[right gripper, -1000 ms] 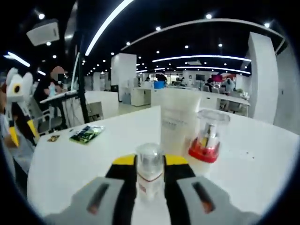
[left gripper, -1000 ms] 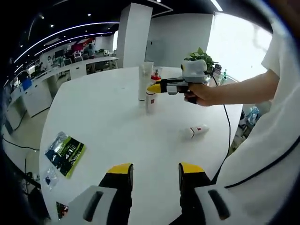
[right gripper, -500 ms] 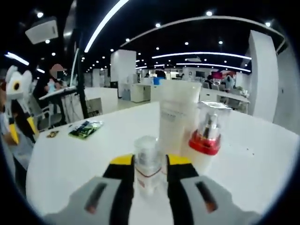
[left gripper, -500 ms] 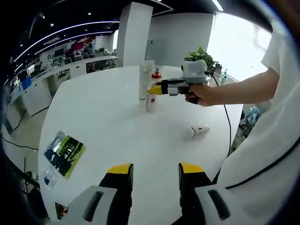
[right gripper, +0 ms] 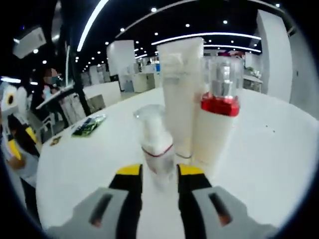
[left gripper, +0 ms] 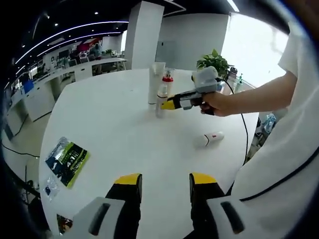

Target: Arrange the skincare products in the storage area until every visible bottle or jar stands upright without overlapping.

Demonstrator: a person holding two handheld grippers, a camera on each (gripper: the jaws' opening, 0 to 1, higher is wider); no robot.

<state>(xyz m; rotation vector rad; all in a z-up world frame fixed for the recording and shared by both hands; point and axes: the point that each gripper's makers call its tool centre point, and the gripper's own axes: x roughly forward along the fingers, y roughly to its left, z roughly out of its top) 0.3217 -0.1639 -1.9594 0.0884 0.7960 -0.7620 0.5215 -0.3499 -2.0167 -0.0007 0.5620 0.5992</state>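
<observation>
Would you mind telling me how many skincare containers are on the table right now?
4: a tall white tube, a red-collared pump bottle beside it, a small clear-capped bottle before them, and one bottle lying apart.

Small bottle (right gripper: 155,144) — before parted jaws

On the white table (left gripper: 109,129): 4 skincare items, i.e. 1 tall white tube (right gripper: 180,94), 1 red-collared pump bottle (right gripper: 215,117), 1 small clear-capped bottle (right gripper: 155,142), all 3 upright in a tight group, plus 1 small white bottle (left gripper: 208,139) lying on its side, well apart. Also 1 green packet (left gripper: 67,160) and 2 smaller bits near the table edge, too small to ID.
</observation>
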